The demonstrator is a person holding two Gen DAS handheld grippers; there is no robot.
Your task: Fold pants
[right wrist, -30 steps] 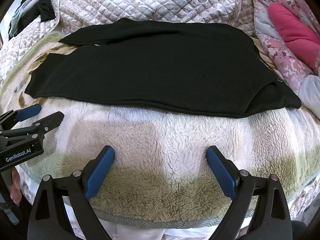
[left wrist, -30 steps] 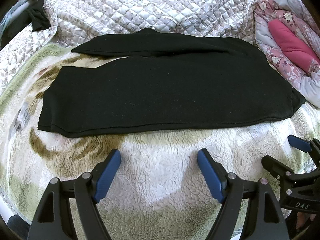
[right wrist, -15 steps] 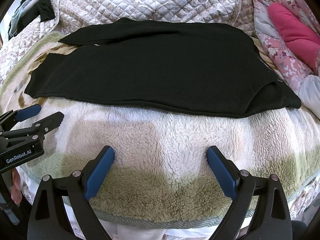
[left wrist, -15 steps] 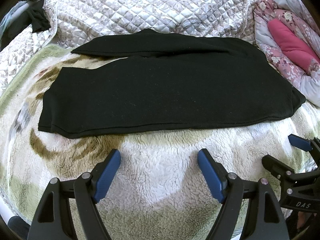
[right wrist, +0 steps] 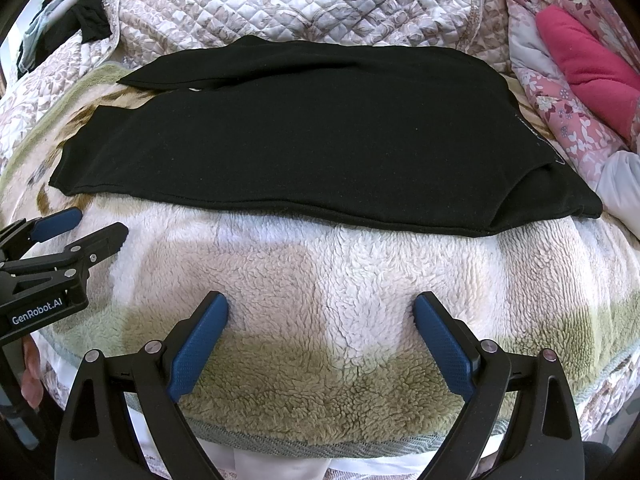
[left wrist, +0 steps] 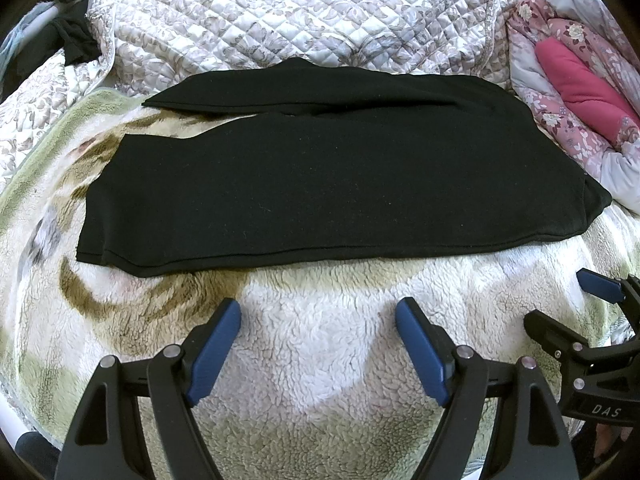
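pants: black pants (left wrist: 340, 184), soft, floppy knit, flat on the fleece blanket (left wrist: 320, 340)
grab spot: probably the leg hems
left gripper (left wrist: 318, 340): spread wide, empty
right gripper (right wrist: 320, 336): same, holding nothing

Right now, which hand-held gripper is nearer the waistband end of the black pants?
Right. The right hand-held gripper sits toward the waistband end, short of the hem. The left hand-held gripper sits toward the leg cuffs.

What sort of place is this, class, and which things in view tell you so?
Most likely a bedroom: black pants lie spread on a fleece blanket, with a quilted bedspread behind and floral pink bedding bundled alongside.
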